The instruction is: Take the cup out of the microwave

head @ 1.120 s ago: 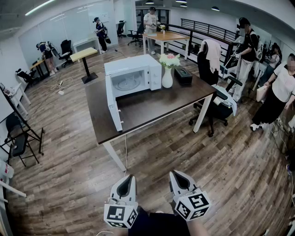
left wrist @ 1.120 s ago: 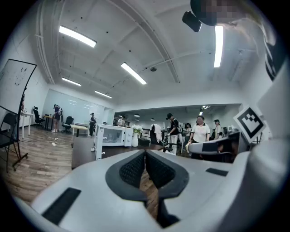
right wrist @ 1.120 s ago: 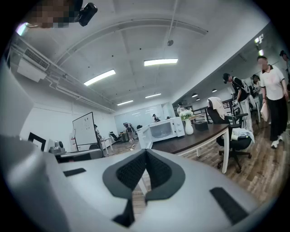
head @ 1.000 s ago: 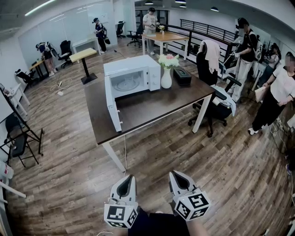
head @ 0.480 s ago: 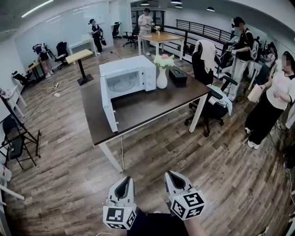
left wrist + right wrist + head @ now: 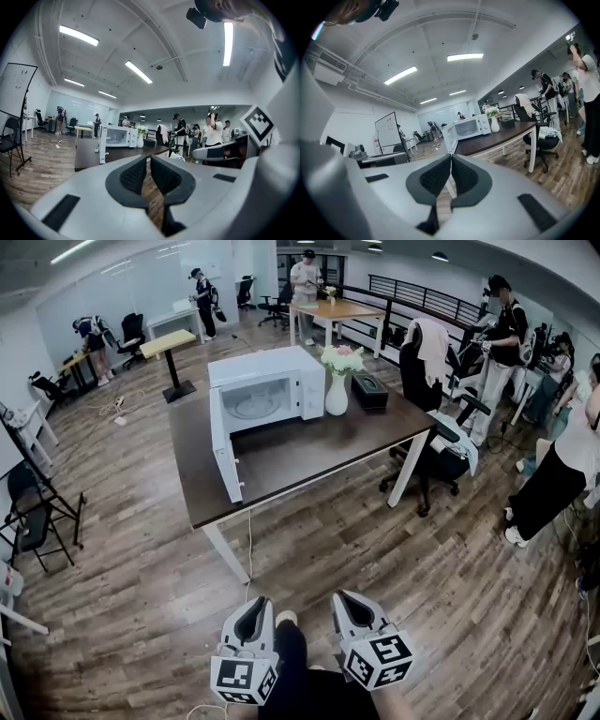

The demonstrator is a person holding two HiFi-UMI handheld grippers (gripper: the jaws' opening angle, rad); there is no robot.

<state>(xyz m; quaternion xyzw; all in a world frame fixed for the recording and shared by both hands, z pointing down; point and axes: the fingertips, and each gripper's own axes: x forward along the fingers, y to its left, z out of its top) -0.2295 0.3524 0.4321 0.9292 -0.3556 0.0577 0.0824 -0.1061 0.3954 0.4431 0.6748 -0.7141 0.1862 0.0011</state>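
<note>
1. At the bottom of the head view, above a wooden floor [image 6: 141,596], the left gripper [image 6: 257,611] and the right gripper [image 6: 349,606] are held side by side. They point ahead toward a dark table [image 6: 309,460] that stands well apart from them.
2. The jaws of both grippers are closed together with nothing between them. Each gripper view shows only floor and room beyond the pads.
3. A white microwave [image 6: 272,367] sits on the far left part of the table, and its door [image 6: 223,451] is swung wide open to the left. A white vase [image 6: 337,395] of flowers stands just beside the microwave's right side, with a small black box [image 6: 371,390] farther right.
4. Inside the open cavity only a pale round turntable [image 6: 255,408] can be made out. The cup is not visible in any view. It may be too small to see from here, or hidden, so its place cannot be told.
5. Judging the progress, the door is already open, so that step is done. Everything else appears to remain: walking up to the table, opening a gripper, reaching inside, closing on the cup and lifting it out.
</note>
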